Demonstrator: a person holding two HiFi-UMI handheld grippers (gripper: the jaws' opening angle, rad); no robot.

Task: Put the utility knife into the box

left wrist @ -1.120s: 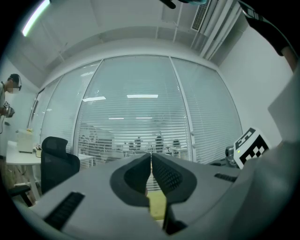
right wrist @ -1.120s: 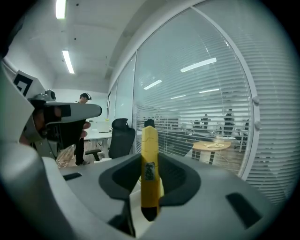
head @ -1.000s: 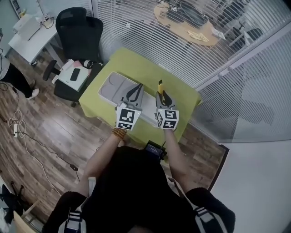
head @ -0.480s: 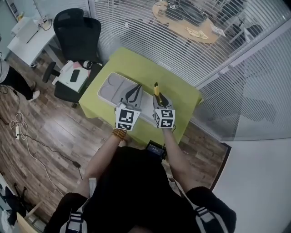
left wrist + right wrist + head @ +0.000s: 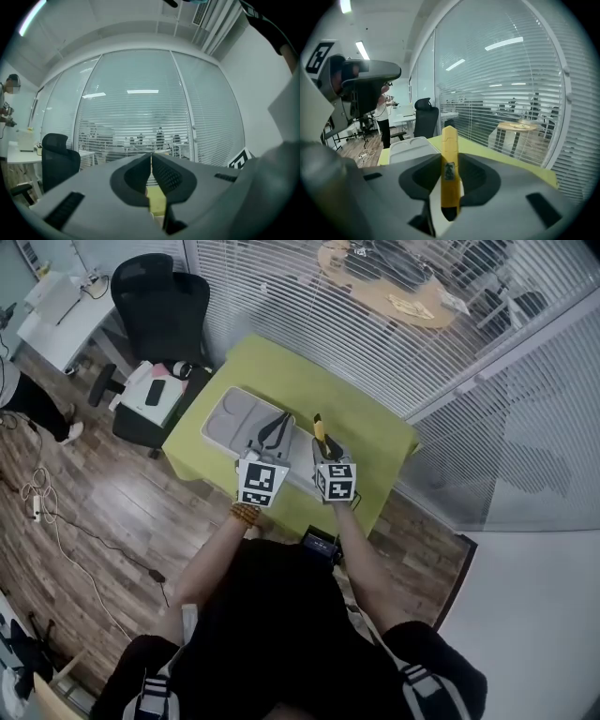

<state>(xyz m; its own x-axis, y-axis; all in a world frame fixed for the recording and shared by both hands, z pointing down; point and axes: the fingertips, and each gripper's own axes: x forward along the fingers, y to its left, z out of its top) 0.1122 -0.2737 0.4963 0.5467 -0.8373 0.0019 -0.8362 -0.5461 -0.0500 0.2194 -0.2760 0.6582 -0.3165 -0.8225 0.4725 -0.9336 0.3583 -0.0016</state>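
Note:
A yellow utility knife (image 5: 450, 161) stands upright between the pads of my right gripper (image 5: 450, 183), which is shut on it. In the head view the knife (image 5: 318, 426) sticks out past the right gripper (image 5: 324, 442), above the yellow-green table (image 5: 366, 423) and just right of the pale grey box (image 5: 228, 418). The box (image 5: 410, 146) also lies low and to the left in the right gripper view. My left gripper (image 5: 278, 424) hovers over the box's right end. Its jaws (image 5: 151, 161) meet with nothing between them.
A black office chair (image 5: 161, 298) and a low stand with small items (image 5: 153, 393) are left of the table. Slatted glass walls (image 5: 281, 306) run behind it. A person (image 5: 21, 395) stands at the far left. A black device (image 5: 319, 545) sits on the wooden floor.
My right gripper has sunk lower with the knife and drifted slightly left toward the box. The left gripper has stayed about where it was.

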